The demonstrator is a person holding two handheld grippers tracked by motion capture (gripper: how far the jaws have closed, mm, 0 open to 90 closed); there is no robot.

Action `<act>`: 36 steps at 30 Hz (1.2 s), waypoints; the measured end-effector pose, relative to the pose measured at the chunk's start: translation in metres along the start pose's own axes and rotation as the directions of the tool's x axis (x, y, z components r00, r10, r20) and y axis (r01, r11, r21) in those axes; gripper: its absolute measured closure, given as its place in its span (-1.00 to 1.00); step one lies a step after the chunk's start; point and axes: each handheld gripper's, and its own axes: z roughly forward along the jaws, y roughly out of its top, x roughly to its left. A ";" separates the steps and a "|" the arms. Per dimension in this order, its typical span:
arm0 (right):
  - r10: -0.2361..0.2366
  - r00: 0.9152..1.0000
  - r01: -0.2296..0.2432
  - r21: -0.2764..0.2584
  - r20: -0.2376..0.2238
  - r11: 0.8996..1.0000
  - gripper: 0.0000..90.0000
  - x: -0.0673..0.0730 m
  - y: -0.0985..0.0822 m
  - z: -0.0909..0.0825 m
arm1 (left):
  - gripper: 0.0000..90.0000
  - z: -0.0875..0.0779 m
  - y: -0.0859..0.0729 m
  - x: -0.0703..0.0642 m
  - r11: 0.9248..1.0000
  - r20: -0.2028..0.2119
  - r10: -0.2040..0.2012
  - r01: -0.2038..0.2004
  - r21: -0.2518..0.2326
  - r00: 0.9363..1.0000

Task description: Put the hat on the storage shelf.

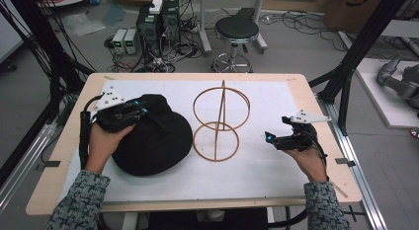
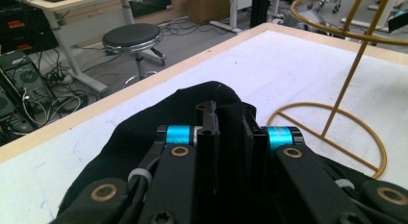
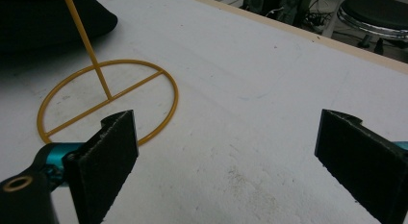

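A black fabric hat (image 1: 155, 138) lies on the left half of the white mat. My left gripper (image 1: 136, 109) is shut on a fold of the hat (image 2: 231, 123) at its far-left edge. In the middle of the mat stands a gold wire stand (image 1: 220, 119), two rings joined by an upright rod, with its base ring (image 3: 108, 99) flat on the mat and its rod (image 2: 351, 84) rising to the upper ring. My right gripper (image 1: 271, 137) hovers to the right of the stand, open, its pads (image 3: 108, 161) wide apart with nothing between them.
The wooden table (image 1: 316, 136) carries the white mat (image 1: 267, 171). Beyond the far edge are a round black stool (image 1: 236, 30), computer boxes and cables (image 1: 153, 27). A metal frame rail (image 1: 353, 161) runs along the right side.
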 end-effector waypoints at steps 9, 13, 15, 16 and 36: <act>0.003 1.000 -0.003 -0.002 -0.002 1.000 -0.83 -0.001 0.001 -0.001 | 0.79 -0.013 0.023 0.006 1.000 -0.017 0.016 -0.016 -0.023 1.000; 0.000 1.000 0.000 0.000 -0.003 1.000 -0.83 0.000 0.001 0.000 | 0.79 -0.022 0.040 0.011 0.999 -0.035 0.033 -0.034 -0.033 0.999; 0.000 1.000 0.000 -0.001 -0.007 1.000 -0.83 0.000 0.001 0.001 | 0.79 -0.026 0.048 0.014 0.999 -0.045 0.042 -0.043 -0.032 0.998; 0.001 1.000 -0.001 -0.002 -0.008 1.000 -0.83 0.001 0.001 0.001 | 0.80 -0.027 0.051 0.015 0.998 -0.048 0.037 -0.039 -0.039 0.998; 0.009 1.000 -0.009 -0.020 -0.015 1.000 -0.83 -0.002 0.001 -0.002 | 0.80 -0.063 0.097 0.061 0.973 0.045 -0.038 0.048 -0.225 0.998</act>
